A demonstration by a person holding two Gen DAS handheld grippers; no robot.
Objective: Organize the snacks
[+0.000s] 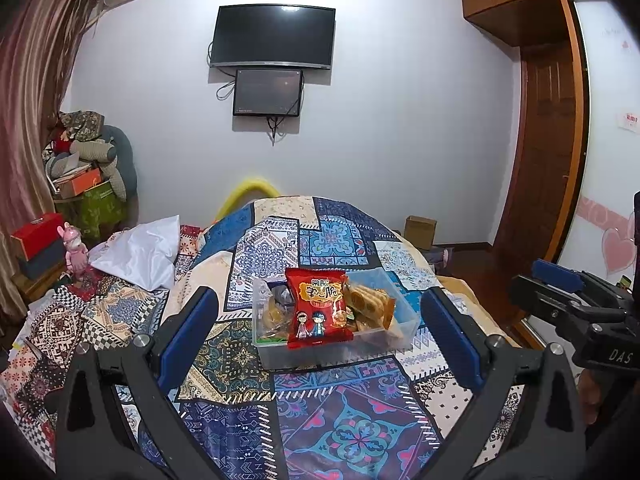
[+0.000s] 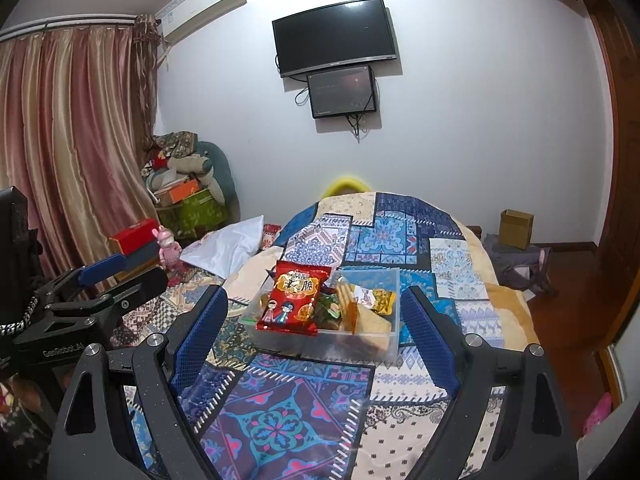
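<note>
Both grippers hang spread wide and empty above the patchwork quilt (image 1: 248, 368), left gripper (image 1: 320, 332) and right gripper (image 2: 316, 328) side by side. Between their fingers ahead sits a clear plastic box (image 1: 404, 320) of snacks, a red snack packet (image 1: 318, 308) lying on top.
</note>
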